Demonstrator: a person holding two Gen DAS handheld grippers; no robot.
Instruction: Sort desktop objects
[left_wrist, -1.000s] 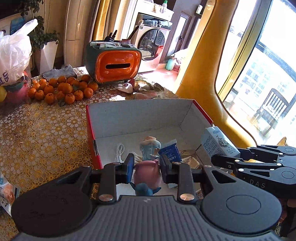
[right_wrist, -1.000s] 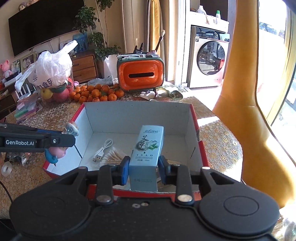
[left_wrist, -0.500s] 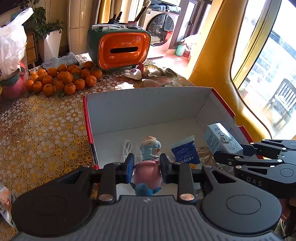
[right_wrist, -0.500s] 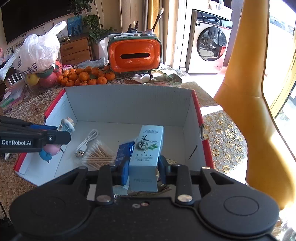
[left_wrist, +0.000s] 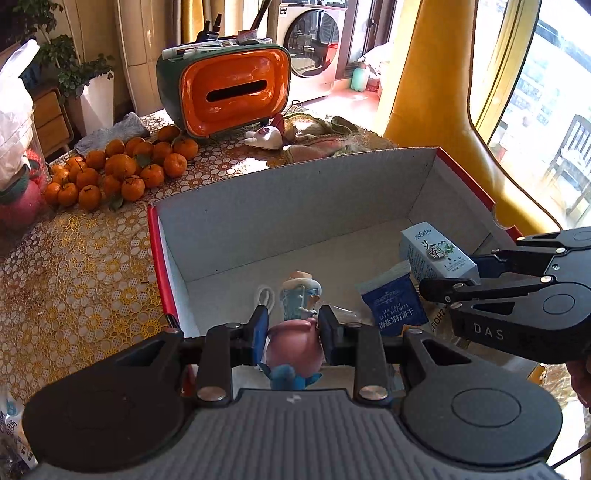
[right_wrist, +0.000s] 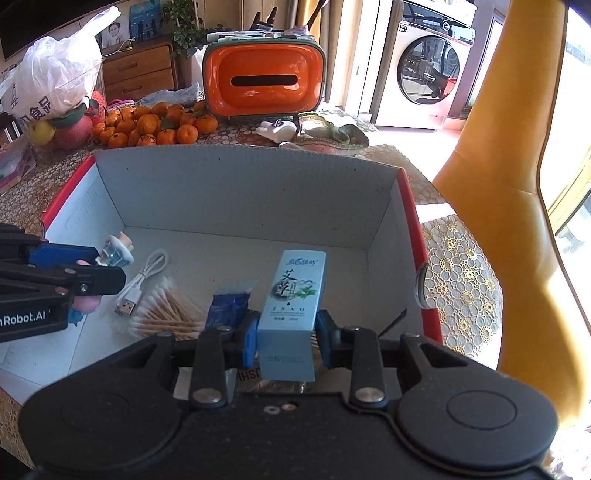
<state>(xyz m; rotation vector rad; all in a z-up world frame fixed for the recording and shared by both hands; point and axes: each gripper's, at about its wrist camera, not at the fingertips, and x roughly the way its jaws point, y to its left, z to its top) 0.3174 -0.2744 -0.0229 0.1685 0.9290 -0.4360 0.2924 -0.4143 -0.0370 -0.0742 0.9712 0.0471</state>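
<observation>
Living-room table with gold lace cloth, oranges at 10 o'clock, orange case at 12, washer behind. Red-edged box open at centre, already holding cable, swabs, blue packet. Left gripper clamped on pink figurine, blue pads on both flanks, head poking forward toward 12, hanging over box floor near left wall, just beside cable. Right gripper clamped on pale carton, pads gripping lower sides, carton leaning forward toward 12, over right half of box beside blue packet. Both pointing steeply down into box; step in hand judged as lowering and dropping off both items. To do well: bring each down until base nearly meets floor before parting jaws, no dropping from height since figurine looks top-heavy and likely to roll. Aim figurine at bare floor at 11 o'clock, clear of cable loop. Aim carton at empty floor at 1 o'clock, not onto swabs or packet; laying flat safer than standing, tall narrow shape tips easily. Keep grippers apart, near each other mid-box, collision risk on retreat. Part jaws fully, then lift straight up to avoid snagging box wall.
</observation>
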